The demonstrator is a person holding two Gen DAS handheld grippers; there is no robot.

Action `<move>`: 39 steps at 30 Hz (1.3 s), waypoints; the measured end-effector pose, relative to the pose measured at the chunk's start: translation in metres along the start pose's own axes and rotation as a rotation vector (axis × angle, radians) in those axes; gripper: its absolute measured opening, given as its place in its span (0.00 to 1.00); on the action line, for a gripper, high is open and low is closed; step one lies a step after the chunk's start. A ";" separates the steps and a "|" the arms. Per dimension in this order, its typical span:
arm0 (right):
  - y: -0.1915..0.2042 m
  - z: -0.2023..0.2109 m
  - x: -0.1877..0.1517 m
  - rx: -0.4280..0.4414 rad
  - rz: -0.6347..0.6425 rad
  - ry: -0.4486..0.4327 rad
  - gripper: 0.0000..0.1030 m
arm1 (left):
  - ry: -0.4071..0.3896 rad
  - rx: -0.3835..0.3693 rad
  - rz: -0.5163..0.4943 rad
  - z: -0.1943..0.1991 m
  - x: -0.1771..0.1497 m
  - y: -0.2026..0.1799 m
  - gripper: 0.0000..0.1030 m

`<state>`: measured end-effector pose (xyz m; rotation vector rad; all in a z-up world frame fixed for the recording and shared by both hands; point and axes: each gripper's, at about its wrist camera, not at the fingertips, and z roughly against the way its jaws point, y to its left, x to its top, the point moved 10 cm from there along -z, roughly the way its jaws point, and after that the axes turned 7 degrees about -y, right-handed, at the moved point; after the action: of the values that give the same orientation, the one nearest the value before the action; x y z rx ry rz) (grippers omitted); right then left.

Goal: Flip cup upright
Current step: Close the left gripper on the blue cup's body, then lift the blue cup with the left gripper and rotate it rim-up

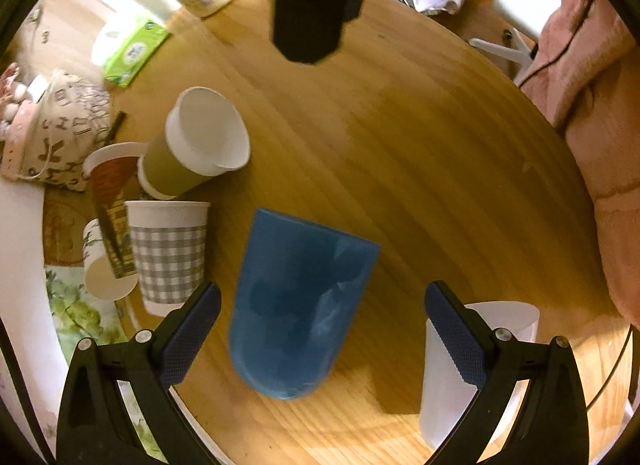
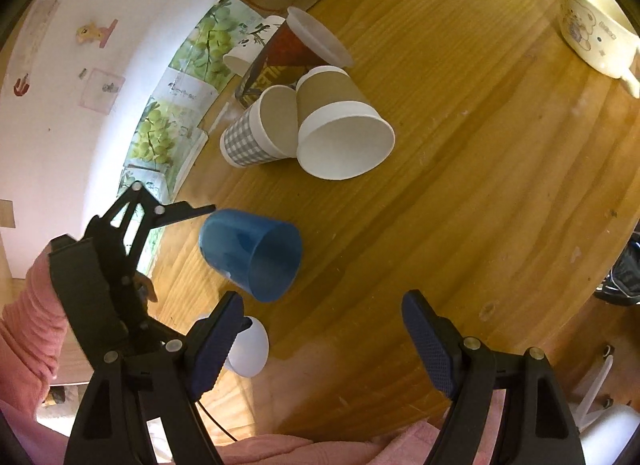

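Broadly, the round wooden table fills both views. Lower centre of the left view, the blue cup lies on its side between the spread fingers of the left tool, which grips nothing. At the bottom of the right view, the right tool is wide open and empty, the cup's mouth just above it. Paper cups cluster upper centre.
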<state>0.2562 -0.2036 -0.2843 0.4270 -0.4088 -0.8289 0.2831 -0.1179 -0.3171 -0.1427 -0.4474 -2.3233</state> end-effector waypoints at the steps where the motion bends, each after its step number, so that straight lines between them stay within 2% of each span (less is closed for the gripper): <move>1: 0.000 0.000 0.000 -0.001 -0.002 0.000 0.80 | 0.003 -0.005 -0.008 -0.002 -0.001 -0.001 0.99; 10: -0.003 0.000 0.000 -0.005 -0.024 -0.004 0.80 | 0.032 -0.034 0.004 -0.015 -0.008 0.003 0.98; 13: -0.005 0.001 0.000 -0.011 -0.036 -0.007 0.80 | 0.058 -0.046 0.020 -0.020 -0.011 0.006 0.96; 18: -0.009 0.002 0.000 -0.019 -0.055 -0.012 0.80 | 0.078 -0.091 0.067 -0.025 -0.011 0.010 0.84; 25: -0.014 0.004 -0.001 -0.023 -0.076 -0.016 0.80 | 0.077 -0.106 0.086 -0.026 -0.012 0.011 0.82; 31: -0.017 0.007 -0.002 -0.029 -0.082 -0.021 0.80 | 0.120 -0.122 0.179 -0.033 -0.015 0.031 0.82; 39: -0.020 0.014 -0.001 -0.026 -0.074 -0.035 0.80 | 0.214 -0.148 0.406 -0.036 -0.022 0.061 0.81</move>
<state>0.2359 -0.2174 -0.2830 0.4062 -0.4162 -0.9138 0.3426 -0.1558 -0.3390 -0.0480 -0.1230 -1.9424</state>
